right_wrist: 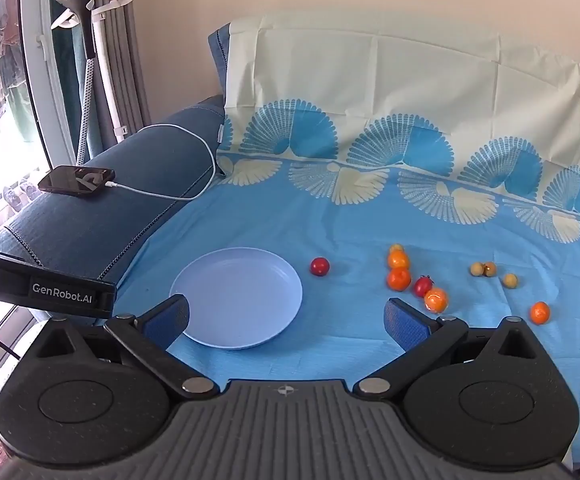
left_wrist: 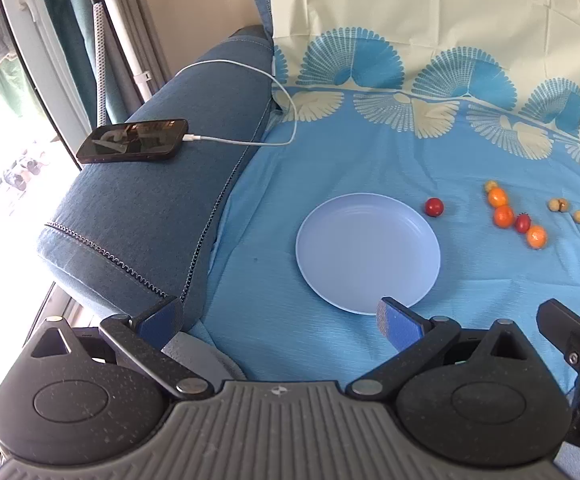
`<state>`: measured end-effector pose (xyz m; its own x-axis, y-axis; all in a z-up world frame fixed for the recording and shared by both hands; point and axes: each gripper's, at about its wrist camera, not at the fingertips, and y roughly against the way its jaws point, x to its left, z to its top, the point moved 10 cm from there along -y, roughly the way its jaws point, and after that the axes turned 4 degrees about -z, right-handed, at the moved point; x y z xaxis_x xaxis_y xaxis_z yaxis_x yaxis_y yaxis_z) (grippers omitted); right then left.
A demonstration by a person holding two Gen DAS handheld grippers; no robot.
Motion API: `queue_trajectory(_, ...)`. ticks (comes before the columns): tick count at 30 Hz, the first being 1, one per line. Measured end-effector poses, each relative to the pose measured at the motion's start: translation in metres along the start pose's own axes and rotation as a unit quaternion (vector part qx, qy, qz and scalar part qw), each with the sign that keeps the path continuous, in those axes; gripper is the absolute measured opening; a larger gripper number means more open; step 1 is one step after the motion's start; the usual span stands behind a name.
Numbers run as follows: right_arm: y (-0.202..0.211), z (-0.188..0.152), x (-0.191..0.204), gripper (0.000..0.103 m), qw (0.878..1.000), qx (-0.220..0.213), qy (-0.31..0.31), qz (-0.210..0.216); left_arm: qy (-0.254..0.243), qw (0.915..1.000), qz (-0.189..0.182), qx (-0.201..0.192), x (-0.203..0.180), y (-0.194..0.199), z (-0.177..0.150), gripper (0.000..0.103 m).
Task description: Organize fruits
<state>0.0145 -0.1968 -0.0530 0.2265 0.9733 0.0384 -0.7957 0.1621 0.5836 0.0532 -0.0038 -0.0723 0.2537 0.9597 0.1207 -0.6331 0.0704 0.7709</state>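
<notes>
A pale blue plate (left_wrist: 332, 236) (right_wrist: 210, 292) lies empty on the blue cloth. To its right sit a red cherry tomato (left_wrist: 434, 206) (right_wrist: 320, 266), several small oranges (left_wrist: 503, 216) (right_wrist: 399, 279), a second red tomato (left_wrist: 523, 223) (right_wrist: 423, 285) and a few small yellowish fruits (left_wrist: 558, 204) (right_wrist: 483, 269). My left gripper (left_wrist: 280, 322) stands open near the plate's front edge, nothing between its fingers. My right gripper (right_wrist: 288, 320) is open too, over the plate's near right rim, holding nothing. Its arm shows at the right edge of the left wrist view.
A phone (left_wrist: 133, 141) (right_wrist: 77, 181) on a white charging cable (left_wrist: 246, 142) rests on the dark blue sofa arm (left_wrist: 142, 216) to the left. A cream and blue patterned cloth covers the backrest (left_wrist: 430, 12). A window and a garment steamer (right_wrist: 86, 24) stand far left.
</notes>
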Motion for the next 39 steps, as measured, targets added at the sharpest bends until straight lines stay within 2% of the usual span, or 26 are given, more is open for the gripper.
queue_trajectory(12, 0.007, 0.001, 0.003, 0.103, 1.000, -0.006, 0.002, -0.012, -0.001, 0.9999, -0.011, -0.003, 0.000, 0.005, -0.006, 0.103)
queue_trajectory(39, 0.031, -0.009, 0.019, 0.103, 0.999, -0.031, -0.001, -0.011, -0.015, 0.9999, -0.006, -0.005, 0.008, 0.022, -0.021, 0.103)
